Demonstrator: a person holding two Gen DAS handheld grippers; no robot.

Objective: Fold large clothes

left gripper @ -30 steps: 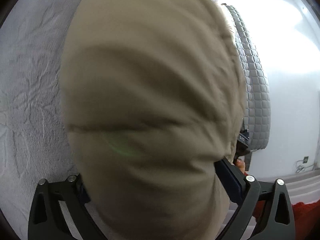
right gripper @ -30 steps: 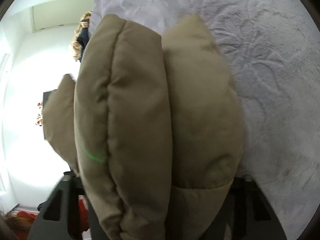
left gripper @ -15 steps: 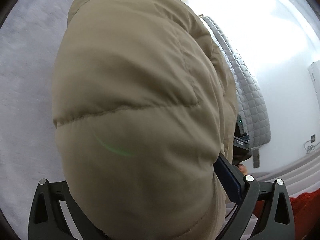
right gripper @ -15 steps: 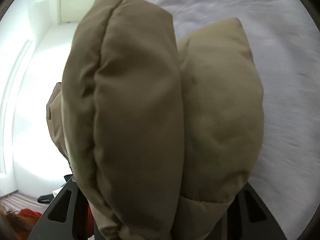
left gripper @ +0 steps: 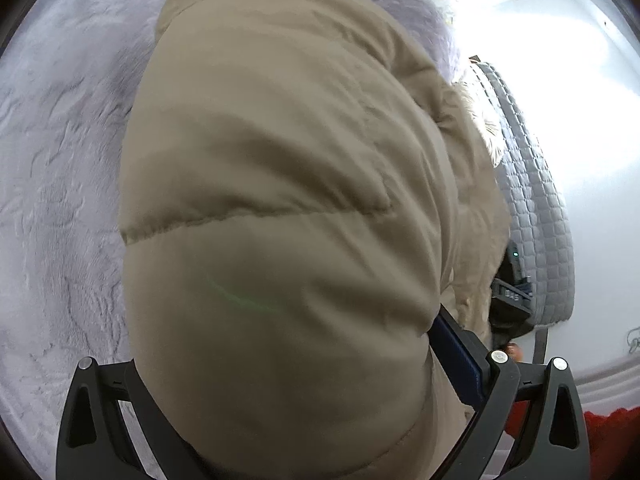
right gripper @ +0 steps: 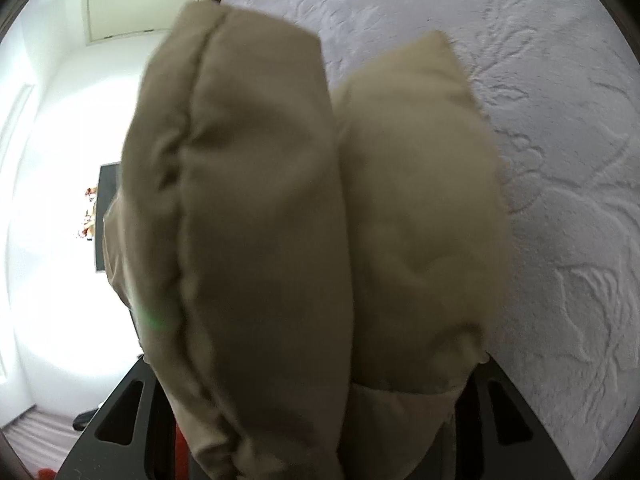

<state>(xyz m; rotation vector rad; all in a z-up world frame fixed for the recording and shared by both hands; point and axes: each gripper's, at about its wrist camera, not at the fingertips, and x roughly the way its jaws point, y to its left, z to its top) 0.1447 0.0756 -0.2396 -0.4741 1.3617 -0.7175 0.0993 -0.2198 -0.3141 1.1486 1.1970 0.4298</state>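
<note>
A tan puffer jacket (left gripper: 288, 220) fills the middle of the left wrist view, bulging between my left gripper's black fingers (left gripper: 472, 364). My left gripper (left gripper: 292, 408) is shut on it; the fingertips are hidden by the padding. A fur-trimmed hood edge (left gripper: 480, 116) shows at upper right. In the right wrist view the same jacket (right gripper: 288, 240) hangs in two padded folds, and my right gripper (right gripper: 316, 420) is shut on it, its fingertips hidden. The jacket is held above the lavender bedspread (right gripper: 540, 160).
The textured lavender bedspread (left gripper: 60, 200) covers the bed. A grey quilted mattress edge (left gripper: 540, 220) stands at right before a bright white wall. A red cloth (left gripper: 608, 440) lies low right. A dark screen (right gripper: 106, 216) hangs on the wall.
Both grippers have shifted with the jacket still gripped; the fur hood edge has come into the left wrist view, and the folds have swung slightly in the right wrist view.
</note>
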